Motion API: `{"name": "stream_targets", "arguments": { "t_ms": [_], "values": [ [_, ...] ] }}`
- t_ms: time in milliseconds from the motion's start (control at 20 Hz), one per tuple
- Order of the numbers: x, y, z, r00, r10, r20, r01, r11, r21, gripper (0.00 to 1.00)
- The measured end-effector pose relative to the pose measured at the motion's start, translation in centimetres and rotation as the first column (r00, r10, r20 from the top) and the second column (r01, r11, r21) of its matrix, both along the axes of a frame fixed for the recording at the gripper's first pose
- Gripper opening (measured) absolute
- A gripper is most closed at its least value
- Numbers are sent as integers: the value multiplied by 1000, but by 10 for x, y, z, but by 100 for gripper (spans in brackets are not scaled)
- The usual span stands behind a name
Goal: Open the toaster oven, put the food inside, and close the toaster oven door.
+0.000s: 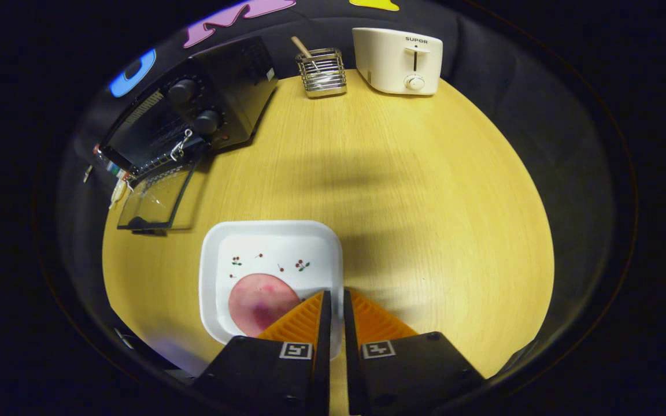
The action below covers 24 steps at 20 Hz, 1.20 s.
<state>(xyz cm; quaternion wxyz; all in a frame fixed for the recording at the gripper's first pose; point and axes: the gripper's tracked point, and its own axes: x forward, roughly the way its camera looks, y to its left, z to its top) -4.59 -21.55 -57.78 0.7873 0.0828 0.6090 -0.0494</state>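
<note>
On the plate (217, 271), just ahead of the gripper (333, 297), lies the pink food (258, 309). It looks flat, soft and light, so pinch its edge gently. The fingers are nearly together, holding nothing. The oven (194, 110) door (156, 199) is open.

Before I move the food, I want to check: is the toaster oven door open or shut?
Open. The glass door of the toaster oven hangs down onto the table, exposing the rack.

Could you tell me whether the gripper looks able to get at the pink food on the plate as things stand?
Probably yes: the gripper sits at the white plate's rim, the pink food beside its fingers, uncovered. The fingers are nearly closed, so they must open first.
</note>
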Motion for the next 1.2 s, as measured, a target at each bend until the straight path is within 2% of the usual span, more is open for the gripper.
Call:
{"name": "stream_targets", "arguments": {
  "t_ms": [150,250,350,450,700,900,1200],
  "values": [
    [3,-1,-6,1000,-6,-30,6,1000,24,18],
    [3,-3,-8,997,33,-62,-32,999,20,17],
    [4,-2,-9,995,33,-89,-31,999,25,7],
    [5,-2,-9,994,34,-107,-29,999,46,7],
    [4,-1,-9,992,30,-125,-9,986,164,7],
    [2,-1,-8,985,-71,-157,117,945,306,6],
    [-5,11,-5,936,-277,-215,348,807,477,5]
  ]
}}
